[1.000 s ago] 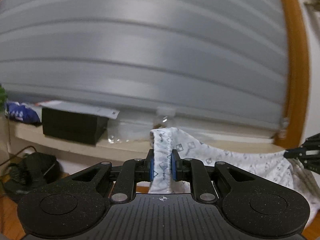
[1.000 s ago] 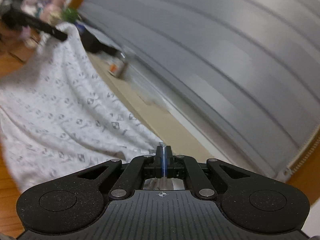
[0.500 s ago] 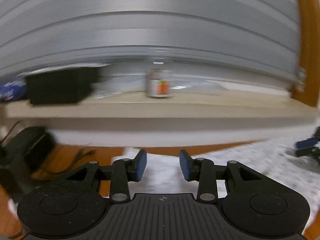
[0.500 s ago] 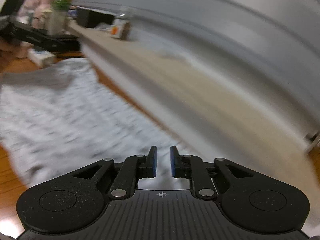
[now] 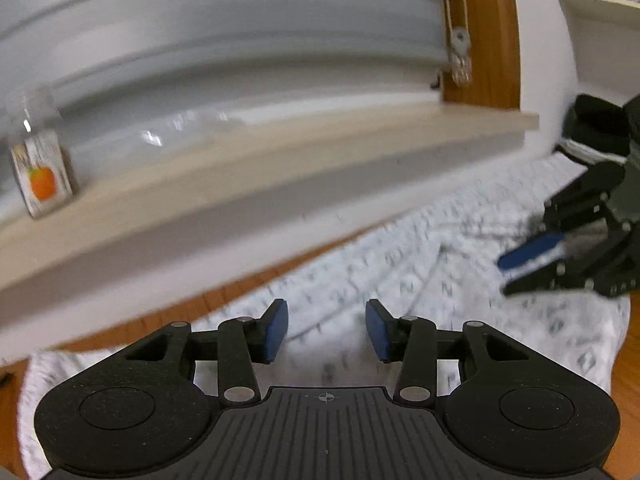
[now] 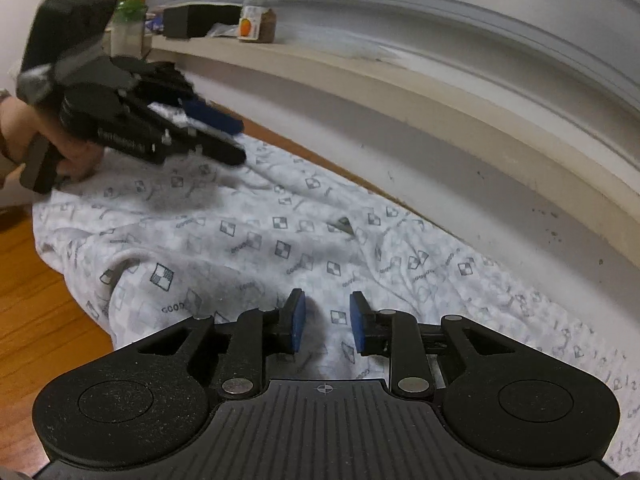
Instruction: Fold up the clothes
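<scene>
The patterned garment (image 6: 256, 240) lies spread on the floor beneath both sets of jaws; the left gripper (image 5: 326, 330) and right gripper (image 6: 326, 326) have just been opening, nothing between them, probably to lay it flat for folding.

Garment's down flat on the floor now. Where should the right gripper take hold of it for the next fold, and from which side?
Probably the garment's near hem, just ahead of the right gripper, whose jaws have just been opening with nothing clamped. Come from the open floor side, low and tilted down: the cloth lies flat against the wall under the ledge, so only this edge is free to pinch.
</scene>
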`<state>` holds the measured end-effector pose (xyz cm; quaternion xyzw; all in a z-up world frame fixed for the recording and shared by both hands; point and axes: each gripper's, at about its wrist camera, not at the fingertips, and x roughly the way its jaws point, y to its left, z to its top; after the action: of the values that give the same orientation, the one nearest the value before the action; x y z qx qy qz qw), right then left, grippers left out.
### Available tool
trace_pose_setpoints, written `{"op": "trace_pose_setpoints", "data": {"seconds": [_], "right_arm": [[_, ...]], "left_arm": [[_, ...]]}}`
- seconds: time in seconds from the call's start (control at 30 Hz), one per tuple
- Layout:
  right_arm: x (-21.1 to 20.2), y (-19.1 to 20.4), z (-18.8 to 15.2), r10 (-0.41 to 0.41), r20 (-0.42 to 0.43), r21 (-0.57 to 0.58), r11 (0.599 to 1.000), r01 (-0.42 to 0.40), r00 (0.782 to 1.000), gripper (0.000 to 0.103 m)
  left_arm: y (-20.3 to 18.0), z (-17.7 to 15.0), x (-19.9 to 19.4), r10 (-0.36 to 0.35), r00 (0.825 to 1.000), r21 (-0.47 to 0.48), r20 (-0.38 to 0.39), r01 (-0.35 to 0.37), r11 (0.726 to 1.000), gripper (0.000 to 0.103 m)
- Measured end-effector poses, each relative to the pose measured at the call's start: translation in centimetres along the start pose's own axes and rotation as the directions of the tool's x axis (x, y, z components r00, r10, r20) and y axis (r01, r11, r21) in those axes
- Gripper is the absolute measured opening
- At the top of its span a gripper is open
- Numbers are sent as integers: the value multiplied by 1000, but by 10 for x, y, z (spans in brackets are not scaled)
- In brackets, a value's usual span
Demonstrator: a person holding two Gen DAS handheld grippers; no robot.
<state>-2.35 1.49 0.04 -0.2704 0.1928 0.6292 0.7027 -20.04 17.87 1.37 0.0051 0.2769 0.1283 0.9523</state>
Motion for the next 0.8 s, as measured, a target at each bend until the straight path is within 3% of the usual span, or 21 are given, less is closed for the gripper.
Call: {"op": "trace_pose_setpoints", "data": {"seconds": [0.1,0.27,0.5,0.6,0.7,0.8], "right_arm": [[-4,1,-4,2,10,23,1000,-2,1000,26],[-9,10,-6,2,10,14,1000,-3,1000,25],[-38,28,-20,33,15,-9,999,-33,999,28],[-81,19,-36,-9,76,23,1000,7,997,38],[-128,3,-66,-90,109,82,993,82,990,39],[-172,-12,-111,-197,83,177,968,180,977,39]], "left_arm": [[3,-2,-2,-33,999,-3,-7,33,999,48],[-11,-12,-12,-37,998,77,-50,41,996,47],[-6,-29,-41,-62,994,29,-89,65,997,48],[-5,-34,-52,-49,996,19,-79,51,999,50],[-6,-37,-57,-36,997,10,-70,37,999,55],[-6,-36,-58,-13,998,4,-59,14,1000,60]]}}
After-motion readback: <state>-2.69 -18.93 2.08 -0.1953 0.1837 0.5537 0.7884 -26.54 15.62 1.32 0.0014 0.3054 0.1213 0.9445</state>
